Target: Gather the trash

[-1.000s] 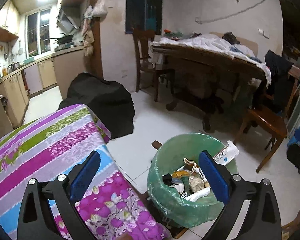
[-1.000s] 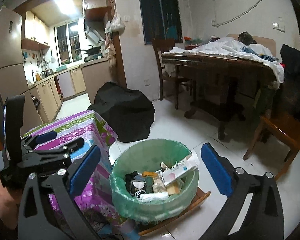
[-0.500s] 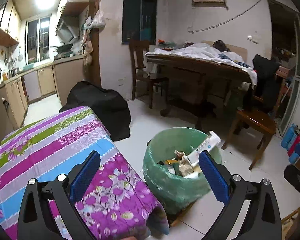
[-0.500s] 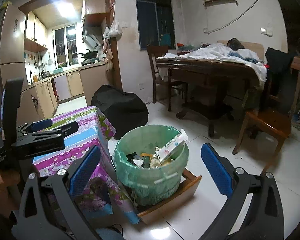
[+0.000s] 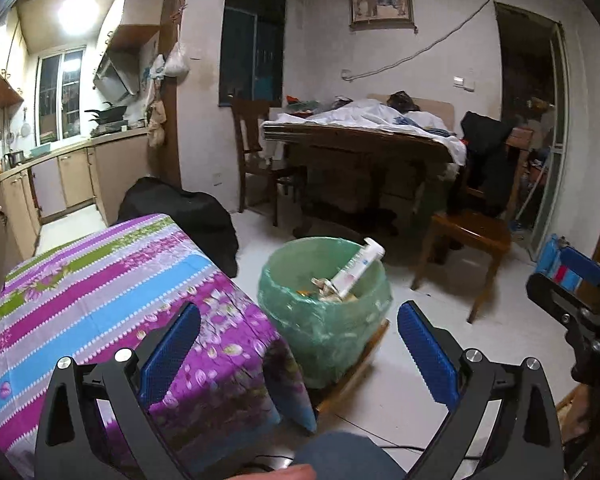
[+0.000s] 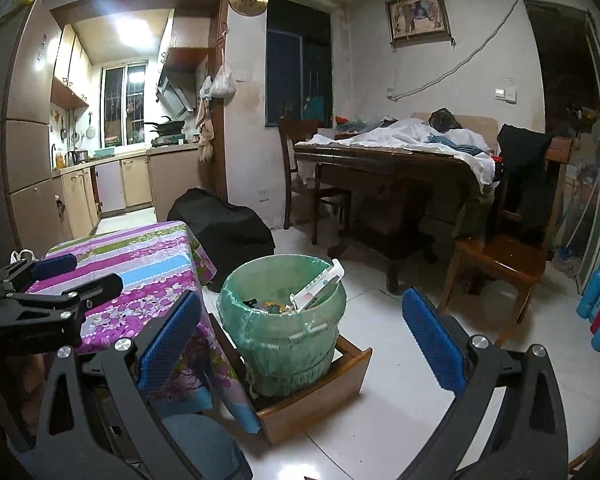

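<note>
Trash bin (image 6: 282, 316) on floor, ahead of both grippers — right gripper (image 6: 296, 344) nearer. Left gripper (image 5: 298, 354) and right both spread wide, empty. White tube (image 6: 318, 286) leans over rim.

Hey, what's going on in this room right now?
A person is collecting trash with a handheld tool in each hand. Both the left tool and right tool are open and empty. The green-lined trash bin beside the floral-covered table already holds litter, with a white tube sticking out.
</note>
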The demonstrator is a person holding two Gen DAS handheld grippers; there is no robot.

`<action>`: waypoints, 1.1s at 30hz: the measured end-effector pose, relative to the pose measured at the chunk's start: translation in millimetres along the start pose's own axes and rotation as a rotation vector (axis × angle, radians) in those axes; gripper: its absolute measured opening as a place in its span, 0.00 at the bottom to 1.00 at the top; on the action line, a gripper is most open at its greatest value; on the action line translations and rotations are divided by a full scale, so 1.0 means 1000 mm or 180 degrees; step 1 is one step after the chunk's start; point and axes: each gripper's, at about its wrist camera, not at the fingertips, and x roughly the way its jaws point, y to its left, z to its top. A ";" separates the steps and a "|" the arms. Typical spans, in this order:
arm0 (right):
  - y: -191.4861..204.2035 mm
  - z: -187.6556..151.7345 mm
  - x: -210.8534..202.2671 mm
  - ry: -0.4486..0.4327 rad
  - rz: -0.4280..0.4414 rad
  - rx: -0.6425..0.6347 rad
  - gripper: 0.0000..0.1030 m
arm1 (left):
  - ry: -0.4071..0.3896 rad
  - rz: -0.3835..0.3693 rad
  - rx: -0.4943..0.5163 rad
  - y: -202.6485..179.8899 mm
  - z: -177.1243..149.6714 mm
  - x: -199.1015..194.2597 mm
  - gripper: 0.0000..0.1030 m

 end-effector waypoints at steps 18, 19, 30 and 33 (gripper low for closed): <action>-0.005 -0.024 -0.036 -0.0369 -0.0112 0.0144 0.95 | -0.0114 -0.0050 0.0049 -0.024 -0.024 -0.045 0.95; -0.004 -0.024 -0.036 -0.0368 -0.0104 0.0140 0.95 | -0.0113 -0.0056 0.0048 -0.024 -0.024 -0.045 0.95; -0.002 -0.025 -0.039 -0.0367 -0.0080 0.0136 0.95 | -0.0149 -0.0119 0.0044 -0.024 -0.020 -0.043 0.95; -0.005 -0.024 -0.042 -0.0395 -0.0107 0.0158 0.95 | -0.0085 -0.0046 0.0059 -0.025 -0.020 -0.039 0.95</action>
